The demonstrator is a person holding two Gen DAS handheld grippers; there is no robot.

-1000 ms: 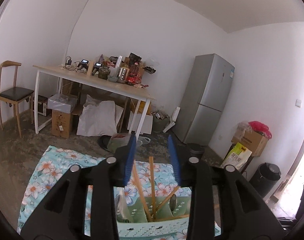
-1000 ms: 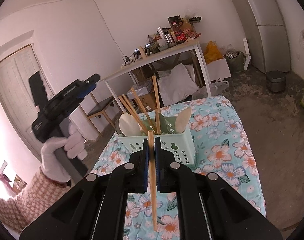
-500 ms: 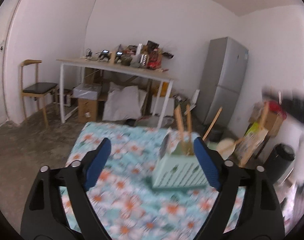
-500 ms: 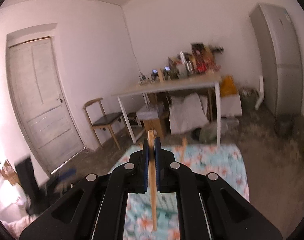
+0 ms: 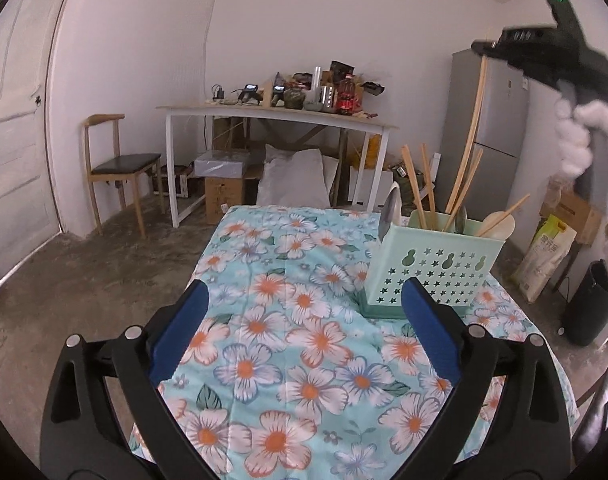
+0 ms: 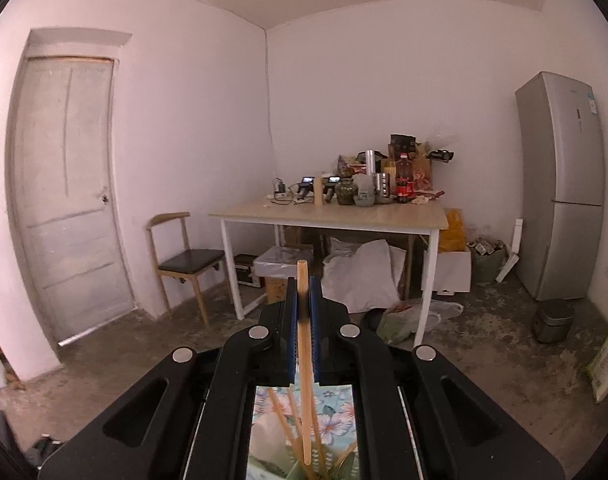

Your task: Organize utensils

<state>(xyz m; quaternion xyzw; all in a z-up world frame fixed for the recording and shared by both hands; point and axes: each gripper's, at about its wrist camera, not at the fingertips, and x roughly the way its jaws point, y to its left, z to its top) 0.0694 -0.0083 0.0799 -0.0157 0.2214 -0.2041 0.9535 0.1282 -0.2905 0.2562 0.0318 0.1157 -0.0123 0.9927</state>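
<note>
Floral-clothed table (image 5: 304,300) filled the lower frame beneath the left gripper (image 5: 304,320), fingers wide apart, empty. Right of centre stood the utensil holder (image 5: 432,272). Upper right, the right gripper (image 6: 303,320) pinched a chopstick (image 6: 303,360).

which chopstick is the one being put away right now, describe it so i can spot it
Start at the floral tablecloth, then find the mint green utensil holder standing on its right side. Above it hangs the right gripper, gripping one long pale wooden chopstick near its top. Unlike its neighbours leaning loose in the holder, this one rises far above them.
</note>
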